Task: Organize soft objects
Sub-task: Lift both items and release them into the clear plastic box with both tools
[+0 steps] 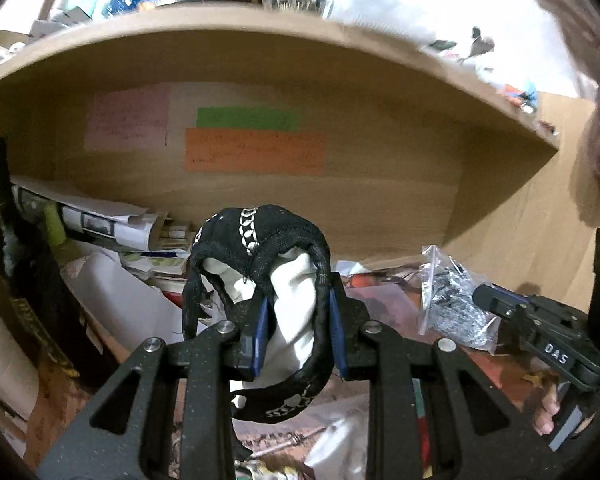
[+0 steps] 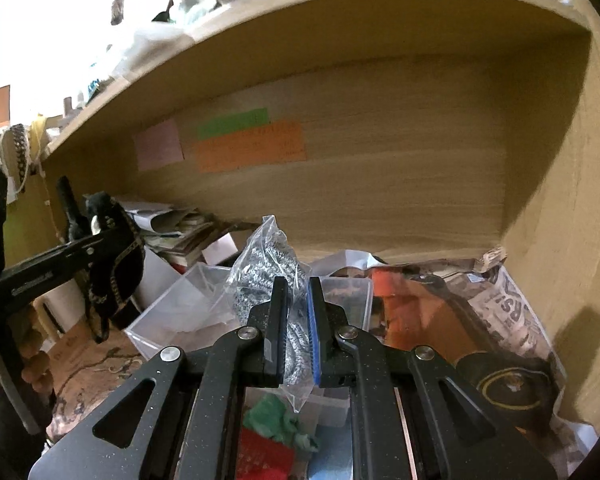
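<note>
My left gripper [image 1: 298, 304] is shut on a black fabric piece with silver chain print and white lining [image 1: 260, 256], held up in front of a wooden shelf. It also shows at the left of the right wrist view [image 2: 114, 272]. My right gripper [image 2: 298, 292] is shut on a clear plastic bag of grey knitted cord [image 2: 266, 264], held above a clear plastic box [image 2: 172, 316]. The bag and the right gripper also show at the right of the left wrist view [image 1: 448, 300].
The wooden shelf [image 2: 380, 184] has pink, green and orange paper notes [image 1: 256, 148] on its back wall. Papers and books [image 1: 100, 224] are piled at the left. Newspaper [image 2: 508, 312] lines the shelf floor at the right. Green and red cloth [image 2: 276, 432] lies below the right gripper.
</note>
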Available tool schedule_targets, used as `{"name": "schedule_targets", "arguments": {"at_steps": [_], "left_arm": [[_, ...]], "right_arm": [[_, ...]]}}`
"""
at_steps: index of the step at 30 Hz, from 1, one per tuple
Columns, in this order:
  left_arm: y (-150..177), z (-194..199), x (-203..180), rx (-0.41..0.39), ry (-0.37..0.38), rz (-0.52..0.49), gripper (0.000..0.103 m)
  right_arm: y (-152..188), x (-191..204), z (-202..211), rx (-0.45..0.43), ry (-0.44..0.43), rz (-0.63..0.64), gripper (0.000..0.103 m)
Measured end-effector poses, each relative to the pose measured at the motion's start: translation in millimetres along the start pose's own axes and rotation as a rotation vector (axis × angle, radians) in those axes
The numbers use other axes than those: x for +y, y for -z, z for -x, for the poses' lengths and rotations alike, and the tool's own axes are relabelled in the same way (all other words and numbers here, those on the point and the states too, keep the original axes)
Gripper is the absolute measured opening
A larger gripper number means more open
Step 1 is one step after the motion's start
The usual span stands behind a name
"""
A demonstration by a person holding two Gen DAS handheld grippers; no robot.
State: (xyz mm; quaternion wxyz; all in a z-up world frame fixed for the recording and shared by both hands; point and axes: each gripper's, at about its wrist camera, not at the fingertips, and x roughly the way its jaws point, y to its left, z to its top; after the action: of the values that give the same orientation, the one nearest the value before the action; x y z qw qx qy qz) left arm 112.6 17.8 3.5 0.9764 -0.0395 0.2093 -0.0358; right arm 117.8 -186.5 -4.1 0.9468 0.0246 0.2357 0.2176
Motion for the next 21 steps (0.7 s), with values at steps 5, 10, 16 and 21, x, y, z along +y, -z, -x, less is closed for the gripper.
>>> {"name": "schedule_targets", "arguments": {"at_steps": [5, 10, 16, 21], "left_arm": [[0.8, -42.3, 1.9, 0.082, -0.012, -0.021, 0.026], [11.0, -84.2, 3.9, 0.2, -0.007, -0.02, 0.026], [23.7, -113.2, 2.1, 0.299, 0.002, -0.024, 0.026], [33.0, -127.5, -2.0, 0.364, 0.006, -0.05, 0.026]], "right_arm": [[-1.5, 0.3, -22.6, 0.049, 0.002, 0.019, 0.008], [1.4, 0.5, -48.3, 0.115, 0.013, 0.043, 0.008], [11.6, -3.0, -81.4, 0.221, 0.02, 0.058, 0.008], [20.4, -4.6, -99.7, 0.295, 0.024, 0.064, 0.009]]}}
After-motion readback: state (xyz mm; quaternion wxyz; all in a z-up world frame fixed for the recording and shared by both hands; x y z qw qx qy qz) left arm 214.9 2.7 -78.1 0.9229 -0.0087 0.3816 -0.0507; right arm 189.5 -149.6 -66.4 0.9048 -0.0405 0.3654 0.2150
